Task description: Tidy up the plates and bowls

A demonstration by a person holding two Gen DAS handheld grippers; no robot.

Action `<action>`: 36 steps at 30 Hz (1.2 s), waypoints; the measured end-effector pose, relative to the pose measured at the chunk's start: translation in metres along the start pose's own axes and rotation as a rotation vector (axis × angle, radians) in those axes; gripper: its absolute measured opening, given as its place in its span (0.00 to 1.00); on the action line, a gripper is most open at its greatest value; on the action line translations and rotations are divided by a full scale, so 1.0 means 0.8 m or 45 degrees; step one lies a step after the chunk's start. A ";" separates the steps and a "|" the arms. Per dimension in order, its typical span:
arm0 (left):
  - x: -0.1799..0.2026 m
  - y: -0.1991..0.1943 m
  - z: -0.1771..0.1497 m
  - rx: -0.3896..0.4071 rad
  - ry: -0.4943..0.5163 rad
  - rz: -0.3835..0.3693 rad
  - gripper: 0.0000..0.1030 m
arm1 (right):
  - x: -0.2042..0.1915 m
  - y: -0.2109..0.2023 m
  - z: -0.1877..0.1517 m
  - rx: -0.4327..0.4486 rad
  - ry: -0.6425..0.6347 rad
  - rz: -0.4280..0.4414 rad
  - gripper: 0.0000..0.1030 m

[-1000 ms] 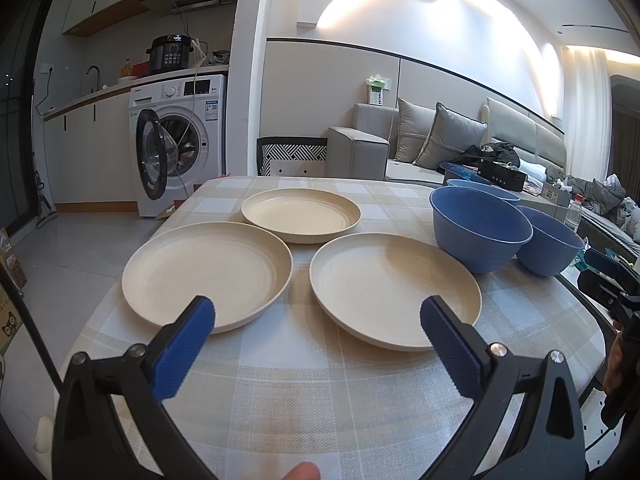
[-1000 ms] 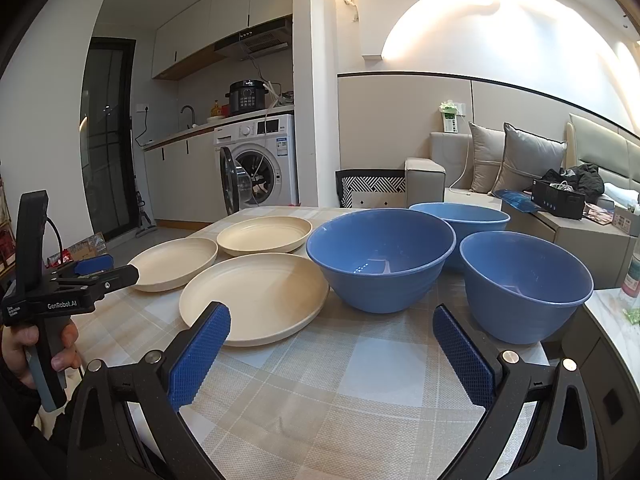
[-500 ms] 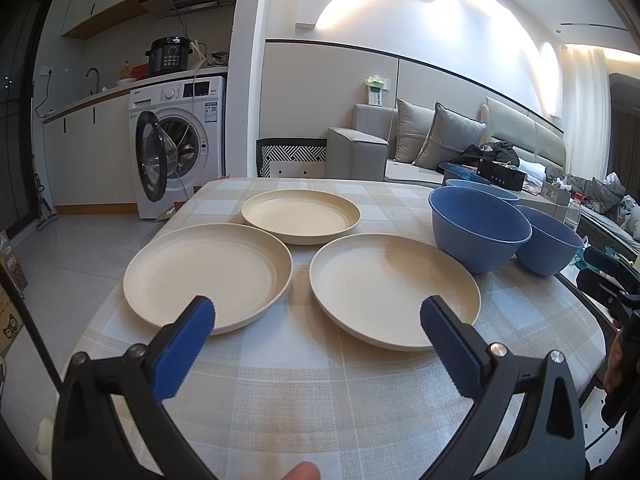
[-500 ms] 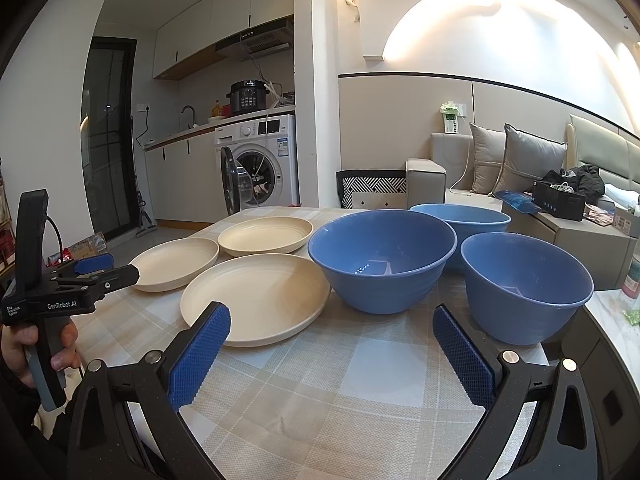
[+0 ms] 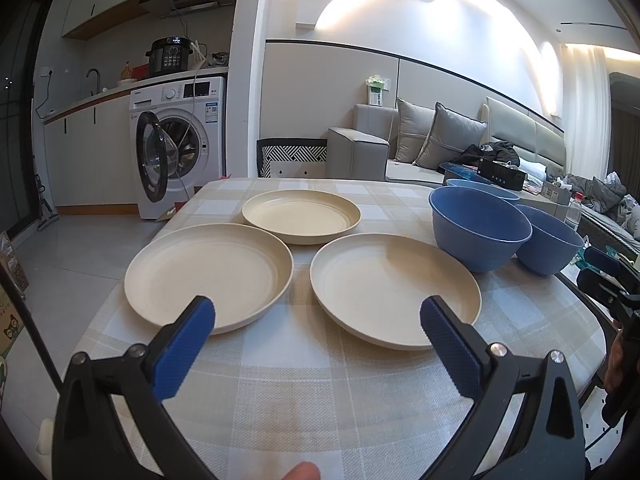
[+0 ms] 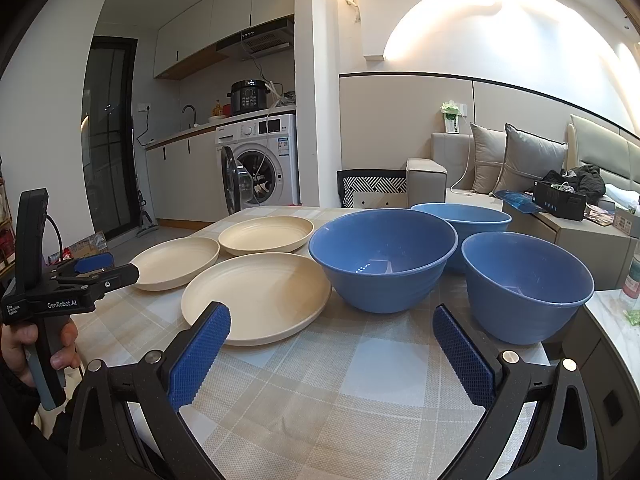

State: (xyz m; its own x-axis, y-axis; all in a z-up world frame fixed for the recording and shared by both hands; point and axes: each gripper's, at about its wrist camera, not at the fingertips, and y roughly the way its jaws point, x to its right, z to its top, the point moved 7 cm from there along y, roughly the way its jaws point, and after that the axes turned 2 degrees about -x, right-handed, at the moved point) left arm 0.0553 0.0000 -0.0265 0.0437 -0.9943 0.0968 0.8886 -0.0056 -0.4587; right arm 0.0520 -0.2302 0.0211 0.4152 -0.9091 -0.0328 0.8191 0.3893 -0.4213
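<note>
Left wrist view: my left gripper (image 5: 316,322) is spread wide, empty; two cream plates (image 5: 208,272) lie just beyond its fingertips. Right wrist view: my right gripper (image 6: 330,330) likewise gapes; the nearest blue bowl (image 6: 382,258) sits ahead, the plates left of that bowl.

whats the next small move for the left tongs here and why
Probably ease the left tongs forward and down to the near rim of the left cream plate. They are open and hold nothing, above the checked tablecloth. All three plates lie apart, unstacked, and this one sits closest to the left pad, so it looks like the easiest first pick.
</note>
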 end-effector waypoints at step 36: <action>-0.002 -0.011 0.008 0.016 0.012 0.006 1.00 | -0.002 -0.003 0.003 0.001 -0.007 0.007 1.00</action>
State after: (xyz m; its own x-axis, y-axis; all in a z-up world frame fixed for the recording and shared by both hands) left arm 0.0501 0.0026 -0.0169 0.0436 -0.9953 0.0860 0.8940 0.0005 -0.4480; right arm 0.0501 -0.2291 0.0244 0.4217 -0.9062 -0.0296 0.8173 0.3941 -0.4203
